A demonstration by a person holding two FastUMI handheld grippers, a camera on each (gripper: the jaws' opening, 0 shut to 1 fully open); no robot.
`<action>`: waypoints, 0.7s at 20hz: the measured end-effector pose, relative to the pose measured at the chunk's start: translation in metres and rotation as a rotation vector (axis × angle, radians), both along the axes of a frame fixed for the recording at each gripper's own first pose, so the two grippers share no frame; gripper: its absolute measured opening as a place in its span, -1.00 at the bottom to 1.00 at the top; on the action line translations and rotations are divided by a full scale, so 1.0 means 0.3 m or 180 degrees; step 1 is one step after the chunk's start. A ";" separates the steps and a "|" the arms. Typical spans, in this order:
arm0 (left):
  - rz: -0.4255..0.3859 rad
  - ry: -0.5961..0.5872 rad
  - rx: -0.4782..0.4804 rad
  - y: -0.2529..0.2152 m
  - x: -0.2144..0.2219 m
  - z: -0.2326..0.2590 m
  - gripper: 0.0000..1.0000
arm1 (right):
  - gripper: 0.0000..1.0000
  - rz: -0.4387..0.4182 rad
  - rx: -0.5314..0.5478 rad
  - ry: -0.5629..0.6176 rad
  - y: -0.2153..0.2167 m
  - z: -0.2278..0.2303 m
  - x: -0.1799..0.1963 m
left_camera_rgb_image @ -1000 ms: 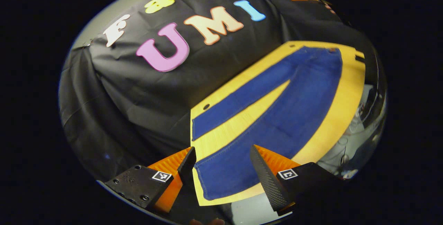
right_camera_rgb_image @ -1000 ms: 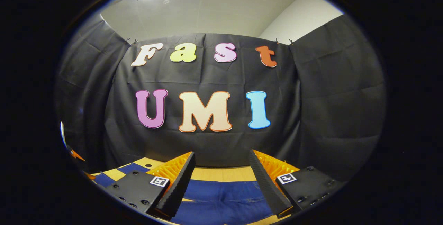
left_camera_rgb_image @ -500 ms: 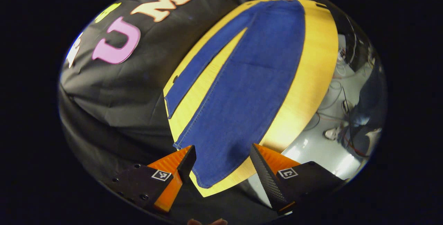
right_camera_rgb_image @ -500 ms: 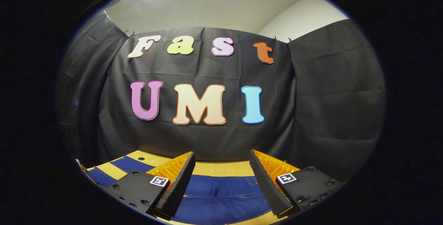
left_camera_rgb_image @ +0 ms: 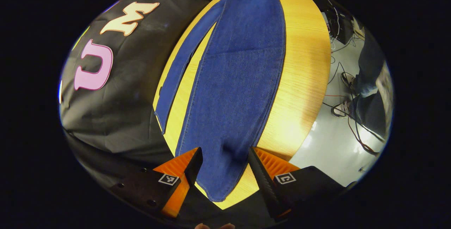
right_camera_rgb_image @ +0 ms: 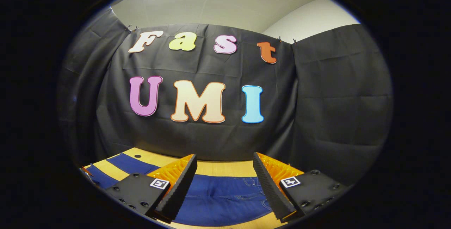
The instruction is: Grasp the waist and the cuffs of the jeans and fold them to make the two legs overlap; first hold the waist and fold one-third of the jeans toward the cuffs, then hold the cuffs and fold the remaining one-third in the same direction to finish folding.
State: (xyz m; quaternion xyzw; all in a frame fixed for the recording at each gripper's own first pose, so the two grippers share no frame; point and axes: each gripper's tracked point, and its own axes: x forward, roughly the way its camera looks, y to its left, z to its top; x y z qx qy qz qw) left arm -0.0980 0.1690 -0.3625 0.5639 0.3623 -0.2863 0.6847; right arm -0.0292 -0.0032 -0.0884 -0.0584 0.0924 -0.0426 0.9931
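Flat on a yellow wooden worktop, blue jeans spread out, left tongs and right tongs both wide open, empty, black cloth wall behind, pale floor with cables.

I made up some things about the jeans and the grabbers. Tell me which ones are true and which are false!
1. The jeans lie spread flat on the wooden table. True.
2. The two legs are already stacked on top of each other. False: they lie apart, with a strip of table showing between them.
3. The left gripper is open, with a cuff end of the jeans between its fingers. True.
4. The right gripper is squeezing the jeans tight. False: it is open, with denim showing below it.
5. The jeans are red. False: they are blue.
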 end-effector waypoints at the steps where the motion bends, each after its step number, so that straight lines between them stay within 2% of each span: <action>1: -0.0043 0.0030 0.0011 -0.008 0.019 -0.007 0.68 | 0.99 -0.0016 -0.0002 0.0009 -0.006 -0.005 -0.004; 4: -0.0043 0.0064 -0.0029 -0.007 0.059 -0.019 0.68 | 0.99 -0.0058 -0.0025 0.0031 -0.020 -0.011 -0.020; 6: -0.0011 0.0214 -0.0107 -0.010 0.067 -0.054 0.66 | 0.96 -0.0084 -0.0044 0.0045 -0.029 -0.018 -0.030; 9: 0.0002 0.0482 -0.0122 -0.034 0.042 -0.089 -0.12 | 0.99 -0.0075 -0.0129 0.0116 -0.053 -0.048 -0.044; 11: 0.0004 0.0516 -0.0089 -0.022 0.025 -0.100 -0.65 | 0.99 -0.0059 -0.0248 0.0174 -0.087 -0.068 -0.053; 12: 0.0008 0.0461 -0.0066 -0.018 0.028 -0.105 -0.67 | 0.99 -0.0038 -0.0303 0.0229 -0.106 -0.083 -0.054; 13: 0.0044 0.0407 -0.0039 -0.015 0.032 -0.106 -0.92 | 0.99 -0.0014 -0.0369 0.0300 -0.126 -0.106 -0.057; 14: 0.0050 0.0369 -0.0017 -0.015 0.032 -0.104 -0.94 | 1.00 0.0034 -0.0452 0.0392 -0.147 -0.130 -0.057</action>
